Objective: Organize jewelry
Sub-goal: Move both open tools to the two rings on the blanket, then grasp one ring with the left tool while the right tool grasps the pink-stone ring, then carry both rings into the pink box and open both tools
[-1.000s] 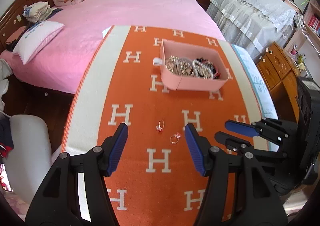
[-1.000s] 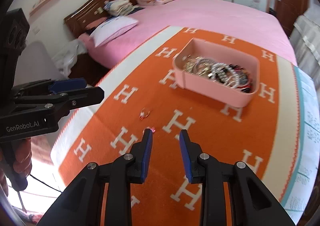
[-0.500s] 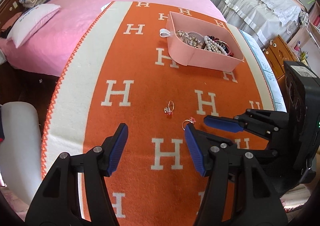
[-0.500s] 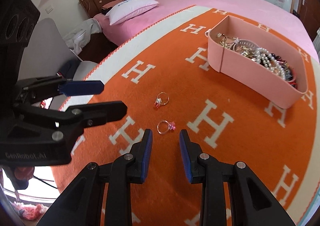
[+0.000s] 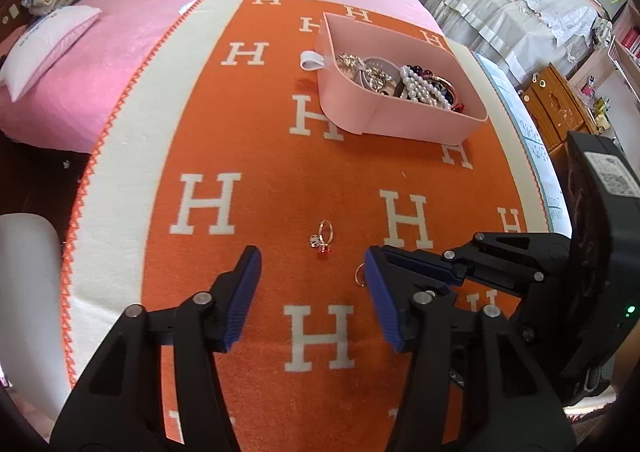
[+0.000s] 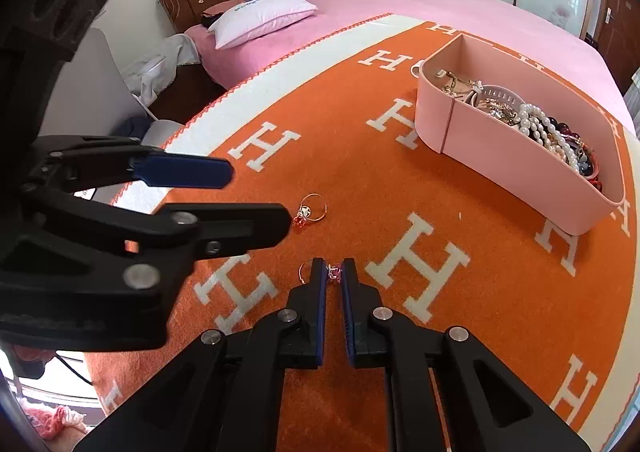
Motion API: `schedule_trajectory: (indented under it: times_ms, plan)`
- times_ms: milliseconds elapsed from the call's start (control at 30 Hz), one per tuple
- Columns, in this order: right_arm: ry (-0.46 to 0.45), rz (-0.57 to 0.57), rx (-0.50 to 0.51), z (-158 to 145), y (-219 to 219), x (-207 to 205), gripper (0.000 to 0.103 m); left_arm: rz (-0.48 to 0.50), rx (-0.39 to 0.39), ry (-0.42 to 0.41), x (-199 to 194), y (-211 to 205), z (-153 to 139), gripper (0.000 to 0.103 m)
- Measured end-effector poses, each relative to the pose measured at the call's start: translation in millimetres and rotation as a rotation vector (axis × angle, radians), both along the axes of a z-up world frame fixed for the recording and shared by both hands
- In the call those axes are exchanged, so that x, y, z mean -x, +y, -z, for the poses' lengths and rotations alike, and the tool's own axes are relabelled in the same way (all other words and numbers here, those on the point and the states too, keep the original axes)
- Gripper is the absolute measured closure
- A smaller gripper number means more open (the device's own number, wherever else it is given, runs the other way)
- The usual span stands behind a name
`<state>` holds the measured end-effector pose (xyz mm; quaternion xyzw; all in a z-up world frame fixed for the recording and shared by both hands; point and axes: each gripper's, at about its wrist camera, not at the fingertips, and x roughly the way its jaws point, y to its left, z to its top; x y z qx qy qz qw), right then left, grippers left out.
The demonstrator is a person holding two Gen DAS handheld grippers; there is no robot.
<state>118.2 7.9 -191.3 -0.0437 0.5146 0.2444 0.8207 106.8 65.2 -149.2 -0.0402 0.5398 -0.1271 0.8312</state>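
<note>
Two rings lie on the orange H-patterned blanket (image 5: 280,180). A ring with a red stone and white charm (image 5: 323,236) lies just ahead of my open left gripper (image 5: 310,272); it also shows in the right wrist view (image 6: 310,209). My right gripper (image 6: 334,274) is lowered on the blanket, its jaws closed narrowly around the pink stone of a gold ring (image 6: 333,273), whose band sticks out to the left. That ring is mostly hidden in the left wrist view (image 5: 359,276). The pink box (image 5: 404,120) holds pearls, bracelets and other jewelry.
The blanket covers a pink bed (image 5: 120,64) with a white pillow (image 5: 44,48) and folded bedding at the headboard. A wooden cabinet (image 5: 556,108) and a cloth-covered piece of furniture (image 5: 500,8) stand at the right. The left gripper shows in the right wrist view (image 6: 224,192).
Both grippers have moved down and closer to the rings. The right gripper's jaws have narrowed from open to closed around the pink-stone ring. The left gripper stays open.
</note>
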Motion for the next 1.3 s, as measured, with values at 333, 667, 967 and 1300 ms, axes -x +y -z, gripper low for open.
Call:
schedule_trajectory:
  times_ms: [333,667,967,1300]
  plan:
    - [0.027,0.065,-0.057,-4,-23,4,0.096,-0.008,0.031,0.053,-17,-13,21,0.080]
    - [0.029,0.139,-0.109,-19,-48,14,0.096,-0.019,0.031,0.059,-24,-20,30,0.097]
    - [0.017,0.167,-0.138,-40,-65,26,0.096,-0.015,0.028,0.029,-18,-30,18,0.098]
    - [-0.046,0.222,-0.161,-100,-90,34,0.096,0.067,0.078,-0.076,-11,-56,-70,0.098]
